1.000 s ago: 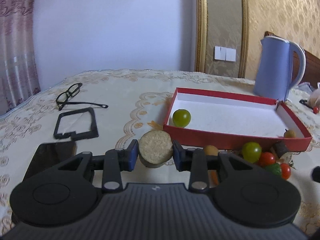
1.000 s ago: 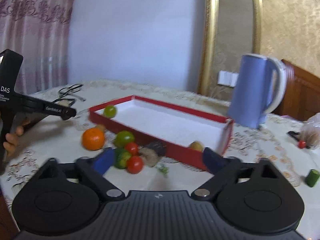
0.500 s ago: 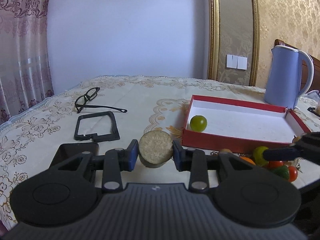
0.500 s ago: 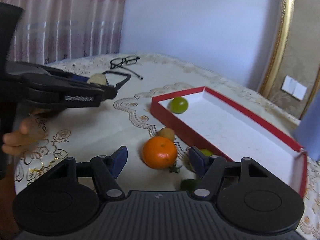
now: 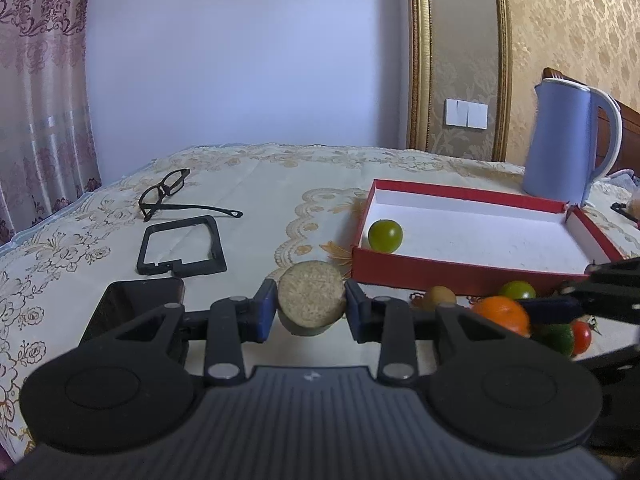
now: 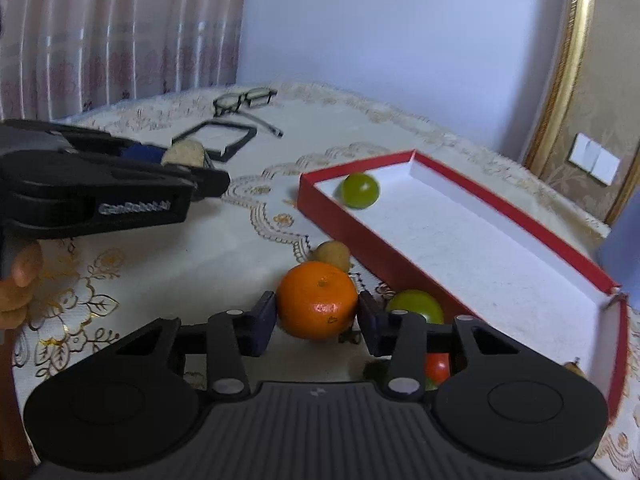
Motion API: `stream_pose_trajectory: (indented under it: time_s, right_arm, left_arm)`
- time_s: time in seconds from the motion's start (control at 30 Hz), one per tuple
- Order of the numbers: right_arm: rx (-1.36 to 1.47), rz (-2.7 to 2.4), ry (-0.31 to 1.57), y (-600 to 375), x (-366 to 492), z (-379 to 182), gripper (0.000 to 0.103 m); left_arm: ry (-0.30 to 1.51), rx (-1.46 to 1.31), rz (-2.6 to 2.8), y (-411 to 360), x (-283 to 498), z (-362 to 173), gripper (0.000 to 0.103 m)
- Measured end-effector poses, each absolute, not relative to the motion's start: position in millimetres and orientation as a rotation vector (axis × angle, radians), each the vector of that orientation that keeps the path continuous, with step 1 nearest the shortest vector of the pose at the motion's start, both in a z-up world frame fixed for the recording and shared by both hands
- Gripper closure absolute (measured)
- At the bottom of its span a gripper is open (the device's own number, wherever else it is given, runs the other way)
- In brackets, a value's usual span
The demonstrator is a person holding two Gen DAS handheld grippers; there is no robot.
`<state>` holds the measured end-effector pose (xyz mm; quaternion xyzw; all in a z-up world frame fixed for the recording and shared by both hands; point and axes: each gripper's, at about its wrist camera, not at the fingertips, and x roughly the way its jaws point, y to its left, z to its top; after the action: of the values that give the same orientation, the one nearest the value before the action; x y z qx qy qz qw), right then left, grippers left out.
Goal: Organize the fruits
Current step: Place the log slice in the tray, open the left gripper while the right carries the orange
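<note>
My left gripper [image 5: 311, 307] is shut on a round beige cut fruit slice [image 5: 311, 300], held above the cloth left of the red box [image 5: 460, 272]. It also shows in the right wrist view [image 6: 188, 156]. My right gripper [image 6: 317, 316] has closed in on the orange [image 6: 318, 300], its pads touching both sides. The orange also shows in the left wrist view [image 5: 502, 314]. A green fruit [image 5: 385, 235] lies in the box's near left corner. Beside the orange lie a small brown fruit [image 6: 331, 255], a green fruit [image 6: 416, 307] and a red tomato [image 6: 438, 366].
Black glasses [image 5: 166, 194], a black frame [image 5: 180, 244] and a dark phone [image 5: 132, 308] lie on the cloth at left. A blue kettle [image 5: 568, 144] stands behind the box. A hand [image 6: 20, 276] holds the left gripper.
My right gripper has swung left, dropped onto the orange and narrowed from wide open to touching it. My left gripper still holds the slice and has drawn back leftward from the box.
</note>
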<state>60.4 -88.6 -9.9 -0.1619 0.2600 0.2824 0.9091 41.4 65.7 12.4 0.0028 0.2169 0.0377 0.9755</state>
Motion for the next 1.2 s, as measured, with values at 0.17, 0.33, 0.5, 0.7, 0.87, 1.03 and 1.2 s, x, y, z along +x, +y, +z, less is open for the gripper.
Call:
stream_pose_trajectory:
  time_s: [0.17, 0.33, 0.5, 0.7, 0.87, 1.03, 1.2]
  right_arm:
    - [-0.258, 0.578, 0.463, -117.5, 29.9, 4.4, 0.06]
    - [-0.187, 0.53, 0.409, -155.4, 0.0, 12.4, 0.06]
    - [-0.115, 0.456, 0.379, -195.5, -19.2, 14.0, 0.06]
    - [-0.068, 0.38, 0.362, -225.8, -26.7, 12.6, 0.06]
    - [-0.046, 0.345, 0.347, -240.1, -29.8, 11.8, 0.06]
    - [-0.028, 0.338, 0.344, -248.9, -31.8, 9.8, 0.06]
    - [-0.007, 0.352, 0.348, -253.8, -32.0, 7.2, 0.06]
  left_arm:
    - [0.443, 0.019, 0.059, 57.5, 43.7, 14.1, 0.07]
    - [0.442, 0.049, 0.043, 40.0, 43.5, 16.4, 0.07]
    - [0.442, 0.086, 0.017, 19.4, 45.9, 18.8, 0.07]
    - [0.451, 0.141, -0.007, -6.9, 58.4, 20.2, 0.07]
    - [0.469, 0.163, -0.026, -22.0, 76.9, 23.4, 0.07]
    - [0.502, 0.187, -0.039, -33.9, 102.6, 22.9, 0.07]
    - [0.543, 0.209, -0.039, -42.2, 128.4, 18.8, 0.071]
